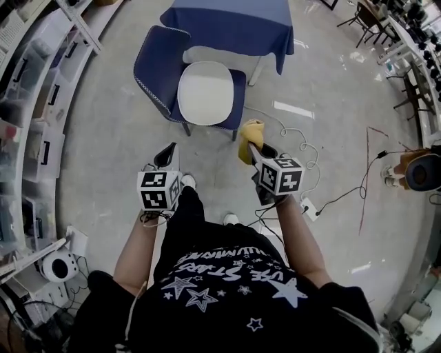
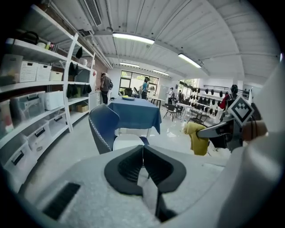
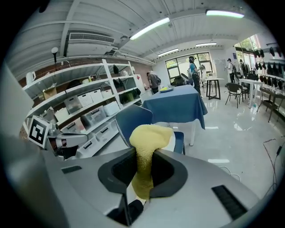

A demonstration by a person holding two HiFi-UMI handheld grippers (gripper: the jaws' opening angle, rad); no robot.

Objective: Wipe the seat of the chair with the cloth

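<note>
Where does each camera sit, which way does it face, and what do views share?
Head view: on the person's head, looking steeply down at the chair, the left gripper and the right gripper holding the cloth; forearms and shirt show.
Left gripper view: on the left gripper, facing the chair over its shut jaws; right gripper at right.
Right gripper view: on the right gripper, facing the chair past the clamped cloth; left gripper at left.
Shared: all three show the chair and blue table.

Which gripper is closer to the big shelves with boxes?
Left. The left gripper is on the side of the shelves; the right gripper, holding the yellow cloth, is farther over.
</note>
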